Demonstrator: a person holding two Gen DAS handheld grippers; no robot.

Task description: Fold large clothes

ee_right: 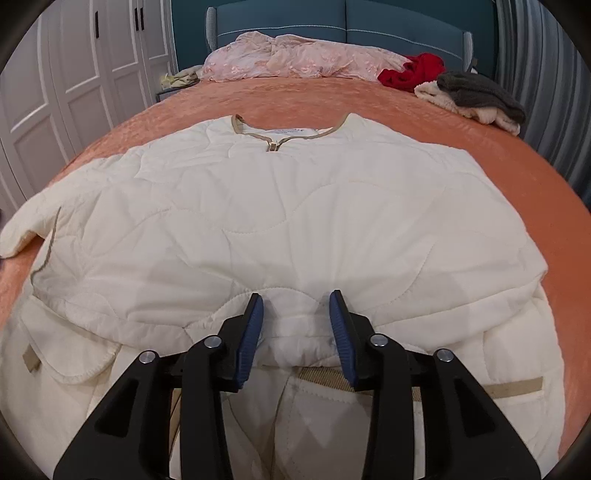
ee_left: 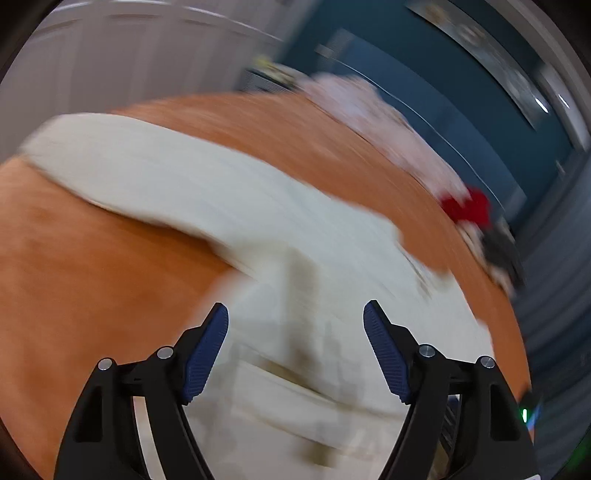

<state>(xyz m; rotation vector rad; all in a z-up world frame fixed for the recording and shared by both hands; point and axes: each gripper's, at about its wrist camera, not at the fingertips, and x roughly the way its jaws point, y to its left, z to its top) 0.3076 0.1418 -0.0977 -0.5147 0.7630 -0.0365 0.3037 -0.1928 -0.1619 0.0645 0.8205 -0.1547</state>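
Left gripper: we see its blue pads spread wide with nothing between them; the whole left wrist view is smeared by motion
Right gripper: we see its jaws partly parted, a bunched fold of the cream jacket lying between the pads; we cannot tell whether the pads press on it
Cream jacket: quilted, spread flat ahead of the right gripper on the orange bedspread, neckline with tan trim at the far end; one sleeve stretches away to the left of the tool, and the hem with tan bands lies just under the fingers
Cream jacket in the left view: a long pale band runs ahead of and under the open left gripper
Orange bedspread: covers the bed on all sides of the jacket
Pink garment: far ahead, by the teal headboard
Red garment: far ahead to the right
Grey and cream pile: just right of the red one
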